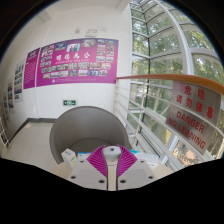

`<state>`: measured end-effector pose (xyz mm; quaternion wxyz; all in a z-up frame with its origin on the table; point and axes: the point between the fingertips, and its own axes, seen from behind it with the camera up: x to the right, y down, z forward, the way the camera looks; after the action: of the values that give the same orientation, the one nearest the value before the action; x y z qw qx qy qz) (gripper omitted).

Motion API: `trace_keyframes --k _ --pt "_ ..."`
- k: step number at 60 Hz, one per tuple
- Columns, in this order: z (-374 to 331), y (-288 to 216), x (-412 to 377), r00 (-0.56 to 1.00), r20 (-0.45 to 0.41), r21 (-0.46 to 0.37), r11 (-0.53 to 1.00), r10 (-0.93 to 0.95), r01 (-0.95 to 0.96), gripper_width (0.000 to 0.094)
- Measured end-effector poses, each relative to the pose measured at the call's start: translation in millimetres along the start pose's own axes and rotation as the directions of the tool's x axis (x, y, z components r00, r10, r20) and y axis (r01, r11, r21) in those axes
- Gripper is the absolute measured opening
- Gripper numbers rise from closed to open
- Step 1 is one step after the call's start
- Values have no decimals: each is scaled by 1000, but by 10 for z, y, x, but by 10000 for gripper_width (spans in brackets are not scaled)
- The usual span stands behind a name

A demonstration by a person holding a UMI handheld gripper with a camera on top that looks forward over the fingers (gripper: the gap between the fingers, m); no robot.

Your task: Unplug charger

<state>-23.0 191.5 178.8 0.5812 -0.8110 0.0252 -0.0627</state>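
Observation:
My gripper [112, 158] points out over an indoor hall. A small white rounded block, apparently the charger [112, 151], sits between the two magenta pads [98, 160], and both pads press on its sides. The gripper holds it up, clear of any surface. No socket or power strip shows for certain, and no cable shows. The charger's lower part is hidden between the fingers.
A grey curved wall or seat back [90, 122] stands just beyond the fingers. Small white and blue things [68, 155] lie to either side of them. A glass wall with red DANGER lettering [188, 118] and an orange rail [170, 80] are at the right; posters [75, 60] hang beyond.

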Motion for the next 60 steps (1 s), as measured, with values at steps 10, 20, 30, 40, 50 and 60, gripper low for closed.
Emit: trace_keyframes --k 10,20,30,40,50,60 --pt "96 1227 504 997 -44 -244 969 -60 48 127" --pt "59 1837 602 1000 -12 -372 928 -13 8 233" --pt "35 1988 675 1000 -4 -397 918 20 -20 419" --pt "-55 1903 711 1000 9 -376 927 20 -16 810" --pt "-401 1625 701 1000 23 -335 942 16 -8 858" --pt "-1109 1365 584 999 32 -310 951 15 -4 858"
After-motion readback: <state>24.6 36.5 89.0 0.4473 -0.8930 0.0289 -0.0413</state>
